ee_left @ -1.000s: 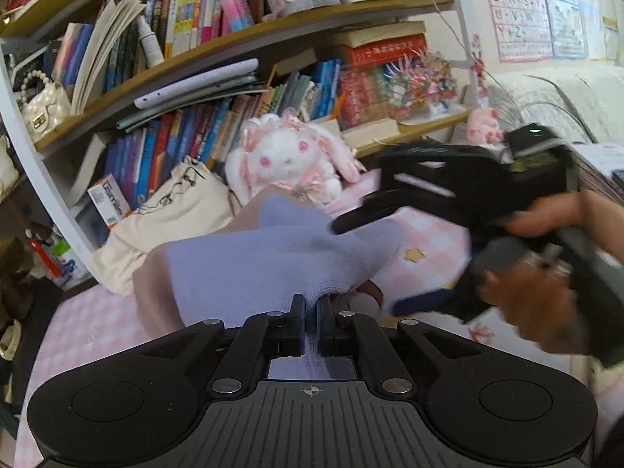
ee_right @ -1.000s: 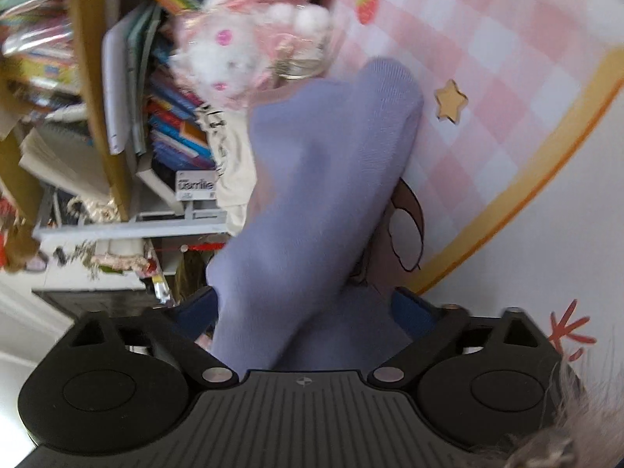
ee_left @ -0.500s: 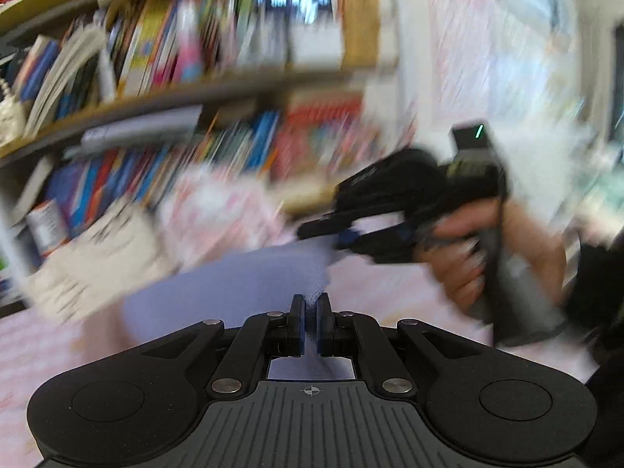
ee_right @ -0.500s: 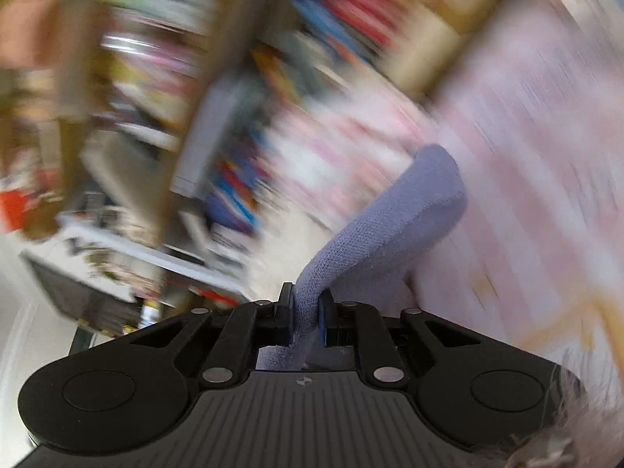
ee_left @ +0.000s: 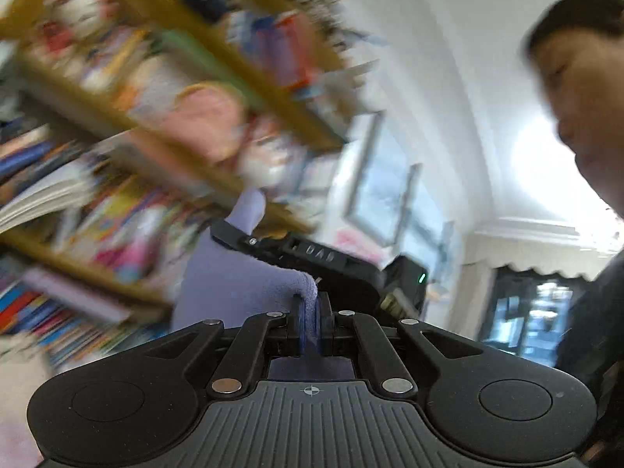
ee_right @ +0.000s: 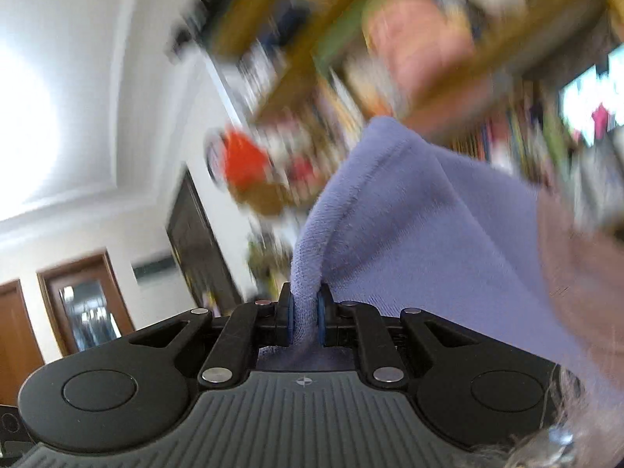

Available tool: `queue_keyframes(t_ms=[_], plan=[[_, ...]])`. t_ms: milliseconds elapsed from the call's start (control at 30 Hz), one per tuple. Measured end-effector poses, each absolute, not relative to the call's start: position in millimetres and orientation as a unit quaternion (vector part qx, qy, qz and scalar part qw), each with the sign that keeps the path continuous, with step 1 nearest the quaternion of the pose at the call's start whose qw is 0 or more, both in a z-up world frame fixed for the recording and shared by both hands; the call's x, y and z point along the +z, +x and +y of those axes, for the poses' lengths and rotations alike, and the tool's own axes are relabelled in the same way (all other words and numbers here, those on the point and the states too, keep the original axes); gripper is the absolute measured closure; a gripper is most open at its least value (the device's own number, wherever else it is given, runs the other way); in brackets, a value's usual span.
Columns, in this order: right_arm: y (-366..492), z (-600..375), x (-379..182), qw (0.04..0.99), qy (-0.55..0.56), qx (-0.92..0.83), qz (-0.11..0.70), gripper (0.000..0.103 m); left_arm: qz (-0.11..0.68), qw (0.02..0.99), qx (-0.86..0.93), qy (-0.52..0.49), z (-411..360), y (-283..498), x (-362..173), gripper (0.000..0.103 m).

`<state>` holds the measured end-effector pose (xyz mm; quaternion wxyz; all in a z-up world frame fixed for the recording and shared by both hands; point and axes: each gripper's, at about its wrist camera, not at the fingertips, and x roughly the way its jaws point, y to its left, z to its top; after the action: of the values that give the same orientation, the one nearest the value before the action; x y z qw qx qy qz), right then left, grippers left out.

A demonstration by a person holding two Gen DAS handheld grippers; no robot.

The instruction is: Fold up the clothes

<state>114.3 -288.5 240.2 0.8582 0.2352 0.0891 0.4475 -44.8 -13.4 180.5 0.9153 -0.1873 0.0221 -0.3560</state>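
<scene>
Lilac garment (ee_right: 409,234) pinched by right claw (ee_right: 304,318), edge clamped between blue pads; spread rightward from claw

Other edge nipped by left claw (ee_left: 310,321); cloth hung ahead, likely for shaking flat before folding; bookshelf (ee_left: 156,117) beyond, blurred

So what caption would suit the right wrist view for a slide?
Right tool pinching a lavender garment aloft before a blurred bookshelf.

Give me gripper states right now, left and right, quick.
Left gripper: closed, pinching the purple garment.
Right gripper: closed, pinching an edge of the same purple garment.
</scene>
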Motion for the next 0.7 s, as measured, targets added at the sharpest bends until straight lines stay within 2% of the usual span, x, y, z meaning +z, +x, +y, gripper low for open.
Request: queue_keyframes(t_ms=[100, 167, 267, 333, 433, 567, 600, 633, 667, 700], plan=[[147, -236, 185, 0.857, 0.203, 0.423, 0.213, 0.092, 0.126, 0.933, -0.282, -0.185, 12, -33, 131, 0.098], [157, -205, 140, 0.853, 0.185, 0.397, 0.284, 0.092, 0.223, 0.934, -0.221, -0.170, 25, -27, 85, 0.099], [166, -161, 76, 0.837, 0.163, 0.366, 0.373, 0.092, 0.307, 0.923, -0.149, -0.177, 50, -27, 27, 0.099], [166, -141, 58, 0.825, 0.169, 0.372, 0.391, 0.092, 0.324, 0.919, -0.118, -0.193, 68, -28, 10, 0.099], [169, -112, 61, 0.829, 0.146, 0.374, 0.389, 0.092, 0.321, 0.917, -0.093, -0.218, 94, -30, 7, 0.099], [173, -84, 49, 0.844, 0.099, 0.376, 0.368, 0.089, 0.326, 0.922, -0.054, -0.201, 110, -17, 3, 0.098], [172, -80, 43, 0.850, 0.087, 0.368, 0.366, 0.077, 0.333, 0.921, -0.038, -0.199, 114, -13, 1, 0.097], [171, -76, 37, 0.856, 0.075, 0.360, 0.364, 0.060, 0.342, 0.918, -0.023, -0.199, 118, -9, -1, 0.097], [169, -74, 30, 0.860, 0.065, 0.353, 0.362, 0.054, 0.350, 0.915, -0.007, -0.199, 122, -5, -3, 0.096], [164, -82, 23, 0.861, 0.064, 0.352, 0.361, 0.054, 0.352, 0.916, 0.004, -0.192, 124, -4, -3, 0.095]])
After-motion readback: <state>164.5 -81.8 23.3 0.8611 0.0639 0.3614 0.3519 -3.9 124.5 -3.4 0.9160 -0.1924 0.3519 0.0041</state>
